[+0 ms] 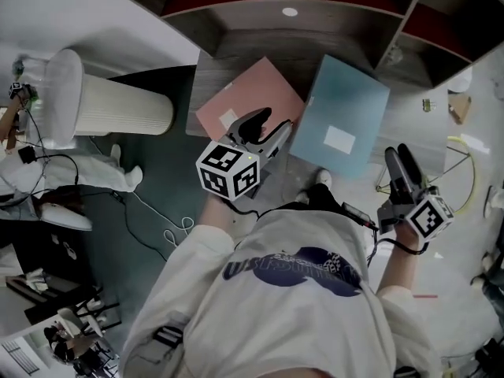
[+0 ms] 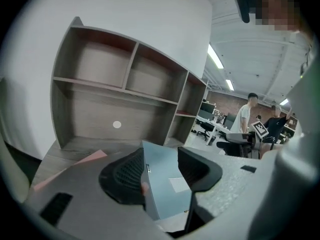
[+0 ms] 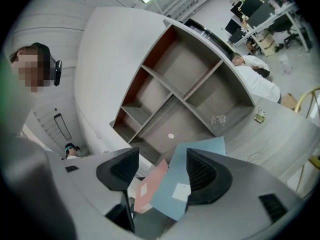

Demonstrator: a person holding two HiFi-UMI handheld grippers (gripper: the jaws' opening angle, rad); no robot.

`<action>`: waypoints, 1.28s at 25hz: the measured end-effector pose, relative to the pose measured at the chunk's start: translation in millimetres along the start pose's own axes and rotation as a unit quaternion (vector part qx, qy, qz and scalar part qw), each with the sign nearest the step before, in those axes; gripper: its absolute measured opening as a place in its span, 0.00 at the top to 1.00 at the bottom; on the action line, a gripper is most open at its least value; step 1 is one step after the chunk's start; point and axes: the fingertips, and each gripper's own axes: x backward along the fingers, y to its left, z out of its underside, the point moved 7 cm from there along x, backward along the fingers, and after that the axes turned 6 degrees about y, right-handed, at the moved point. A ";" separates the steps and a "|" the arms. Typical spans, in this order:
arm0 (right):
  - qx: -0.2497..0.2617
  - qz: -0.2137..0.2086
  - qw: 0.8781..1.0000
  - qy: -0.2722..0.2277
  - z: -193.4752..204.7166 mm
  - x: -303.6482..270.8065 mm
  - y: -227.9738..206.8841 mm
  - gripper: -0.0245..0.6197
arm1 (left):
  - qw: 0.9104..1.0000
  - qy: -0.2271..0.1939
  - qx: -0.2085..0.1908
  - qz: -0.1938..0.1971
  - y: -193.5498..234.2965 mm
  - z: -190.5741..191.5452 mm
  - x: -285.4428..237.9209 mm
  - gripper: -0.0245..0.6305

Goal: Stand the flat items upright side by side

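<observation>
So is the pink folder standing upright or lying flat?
Lying flat: the pink folder rests on the wooden surface, its whole cover visible from above.

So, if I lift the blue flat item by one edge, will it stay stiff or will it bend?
Probably fairly stiff: the blue flat item seems to reach past the edge of the shelf unit without sagging. Likely light, since it is thin. Its cover looks smooth, so it may slip, and standing alone it would probably tip over.

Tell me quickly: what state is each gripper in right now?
Left gripper: open, blue folder between the jaws, not gripped.
Right gripper: open, holding nothing.
</observation>
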 end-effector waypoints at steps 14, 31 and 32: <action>-0.059 0.035 0.997 0.021 18.3 2.2 -46.3 0.49 | 0.977 0.179 -0.002 0.114 54.3 -2.7 -133.2 0.60; -0.226 0.105 0.966 -0.069 134.7 44.2 -74.2 0.41 | 0.876 0.387 0.131 0.256 116.1 14.0 -255.3 0.57; -0.233 0.109 0.963 -0.074 139.2 46.2 -73.2 0.41 | 0.868 0.396 0.143 0.263 117.9 16.2 -260.3 0.57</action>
